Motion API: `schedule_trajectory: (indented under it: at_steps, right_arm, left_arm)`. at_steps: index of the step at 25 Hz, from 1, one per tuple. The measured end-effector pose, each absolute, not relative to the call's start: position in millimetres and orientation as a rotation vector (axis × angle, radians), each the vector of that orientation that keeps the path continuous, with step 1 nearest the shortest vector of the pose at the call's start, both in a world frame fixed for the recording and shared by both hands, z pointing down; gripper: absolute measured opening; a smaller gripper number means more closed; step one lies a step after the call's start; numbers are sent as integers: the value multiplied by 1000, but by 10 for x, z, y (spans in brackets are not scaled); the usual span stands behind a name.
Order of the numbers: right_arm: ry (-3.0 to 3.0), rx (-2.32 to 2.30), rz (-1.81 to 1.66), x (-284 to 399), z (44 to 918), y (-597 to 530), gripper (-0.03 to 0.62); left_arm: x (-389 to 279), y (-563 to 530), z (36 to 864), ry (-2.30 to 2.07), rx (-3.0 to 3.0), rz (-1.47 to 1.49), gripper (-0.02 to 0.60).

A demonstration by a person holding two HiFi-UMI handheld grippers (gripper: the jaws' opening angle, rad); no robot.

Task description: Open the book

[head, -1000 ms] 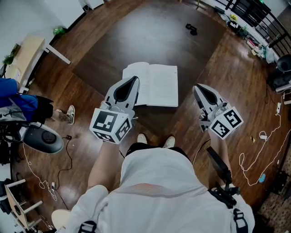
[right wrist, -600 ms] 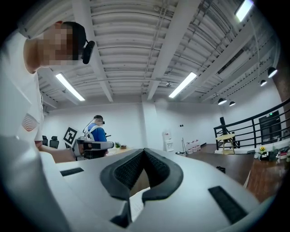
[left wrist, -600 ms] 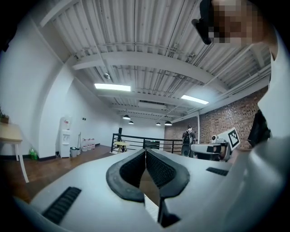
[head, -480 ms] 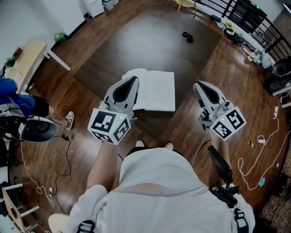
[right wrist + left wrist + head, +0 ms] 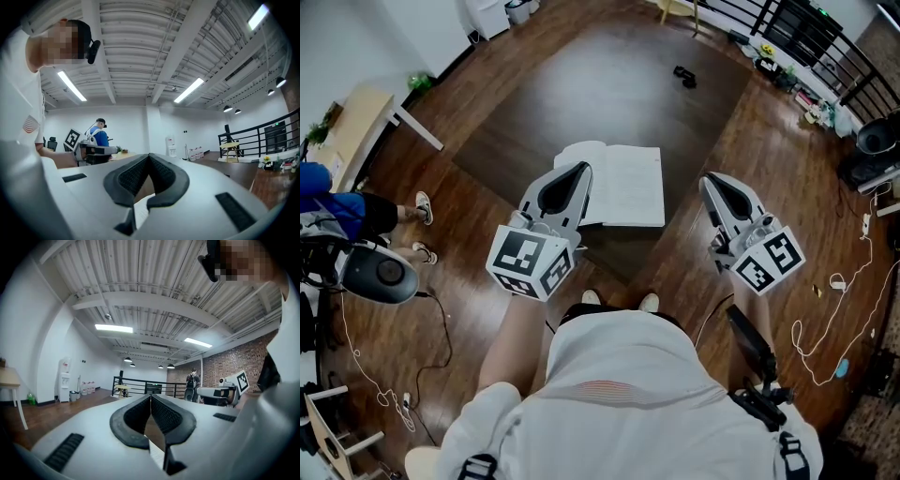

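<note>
Dark brown wood is forming the square counter (image 5: 581,94), and the head view is looking at it from above, with one corner pointing toward the person. The book (image 5: 619,183) is lying on it already open, both white pages facing up, close to that near corner. A small black object (image 5: 684,75) (too small for me to tell what it is) is sitting well apart from the book, toward the far right corner.

The left claw (image 5: 579,168) is hanging in front of the person, and in the head view its tip is covering the left edge of the book. In the left gripper view this claw (image 5: 150,397) is showing its two black ribbed pads pressed together at the tip, with nothing between them. Only a bit of the white page and of the brown counter is showing through the gap lower down.

The right claw (image 5: 709,180) is hovering beside the near right edge of the counter, to the right of the book and apart from it. In the right gripper view this claw (image 5: 149,155) is also fully closed, pad meeting pad, and it is holding nothing.

Each gripper is carrying its cube with square markers toward the person's side. The person in a white shirt (image 5: 619,394) is standing at the near corner of the counter. Another person in blue (image 5: 99,135) is standing farther away in the room.
</note>
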State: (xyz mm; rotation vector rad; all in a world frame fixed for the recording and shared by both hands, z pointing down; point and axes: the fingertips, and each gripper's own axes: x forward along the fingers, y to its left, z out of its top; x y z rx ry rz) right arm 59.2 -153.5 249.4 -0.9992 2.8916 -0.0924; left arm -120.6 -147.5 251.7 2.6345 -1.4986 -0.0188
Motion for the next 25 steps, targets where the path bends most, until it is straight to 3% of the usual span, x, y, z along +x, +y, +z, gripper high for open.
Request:
schedule_trajectory:
  at_steps: [25]
  right_arm:
    - [2897,-1005,-74,591,2506,-1339,-6]
  left_arm:
    - [-1211,-1314,2580,-1523,2632,41,15]
